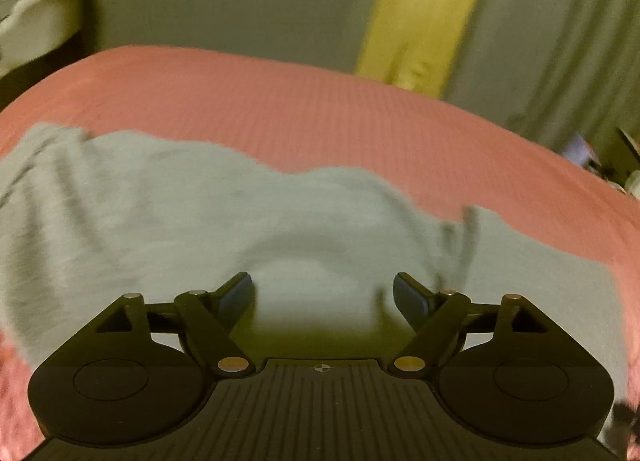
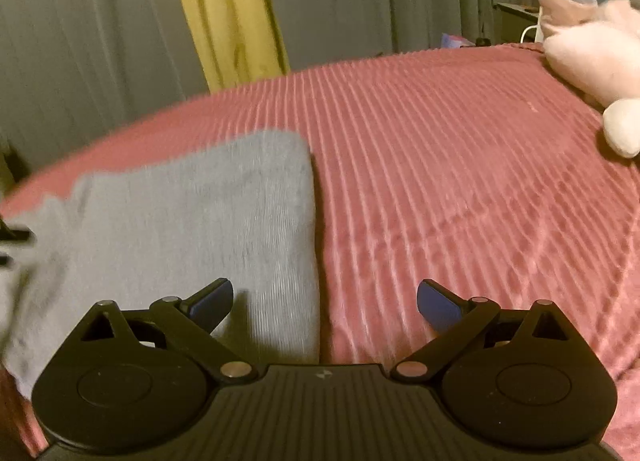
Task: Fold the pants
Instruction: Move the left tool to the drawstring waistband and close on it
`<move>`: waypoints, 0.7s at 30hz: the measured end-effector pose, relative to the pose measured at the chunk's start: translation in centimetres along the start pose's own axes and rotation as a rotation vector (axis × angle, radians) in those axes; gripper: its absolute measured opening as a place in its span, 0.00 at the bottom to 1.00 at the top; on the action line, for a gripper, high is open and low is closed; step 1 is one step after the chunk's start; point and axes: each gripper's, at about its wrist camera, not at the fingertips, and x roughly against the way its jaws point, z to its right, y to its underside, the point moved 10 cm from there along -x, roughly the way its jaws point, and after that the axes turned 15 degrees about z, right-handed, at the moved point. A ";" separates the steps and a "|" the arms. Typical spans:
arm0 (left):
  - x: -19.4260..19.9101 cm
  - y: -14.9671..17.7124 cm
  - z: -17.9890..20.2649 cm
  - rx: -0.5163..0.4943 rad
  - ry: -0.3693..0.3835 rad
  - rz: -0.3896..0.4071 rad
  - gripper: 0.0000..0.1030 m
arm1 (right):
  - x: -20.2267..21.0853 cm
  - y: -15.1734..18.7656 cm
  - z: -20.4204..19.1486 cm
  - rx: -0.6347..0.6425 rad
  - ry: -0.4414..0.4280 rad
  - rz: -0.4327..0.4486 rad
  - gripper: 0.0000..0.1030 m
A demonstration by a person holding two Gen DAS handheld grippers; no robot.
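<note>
- The grey pants [image 1: 168,213] are spread flat across the pink ribbed bedspread [image 1: 280,109], running off to the left in the left wrist view. From the right wrist view you can see a straight, clean edge [image 2: 314,229] where the fabric ends against the cover.
- The left gripper [image 1: 323,299] is hovering over the cloth with its jaws spread apart, nothing pinched between them. There's a soft hump of fabric just past the tips.
- The right gripper [image 2: 325,301] is released too, straddling that straight edge, one finger over grey, the other over pink. Empty.
- My guess is they're between folds, lining up for the next grab.
- If it were me: come down on both layers at the edge, not just the top one, or the fold will slide apart when lifted.
- Pick matching spots with both claws so the cloth lifts evenly.
- That wrinkled bit near the drawstring [image 1: 468,245] should be smoothed first.
- The plush toy [image 2: 592,57] sits well off to the right, no worry there.
</note>
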 end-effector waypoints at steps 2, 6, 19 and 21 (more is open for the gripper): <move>0.3 -0.2 -2.0 0.037 -0.045 0.005 0.81 | -1.1 1.3 -0.5 0.089 0.056 -0.080 0.96; 0.8 0.3 -4.3 0.115 -0.088 -0.013 0.81 | -1.3 1.4 -0.8 0.118 0.088 -0.095 0.96; 1.6 -0.3 -8.0 0.137 -0.138 0.011 0.85 | 0.3 2.8 -1.0 0.157 0.176 -0.127 0.96; 1.8 -0.4 -9.0 0.157 -0.144 0.013 0.85 | 0.2 2.6 -1.4 0.156 0.177 -0.111 0.96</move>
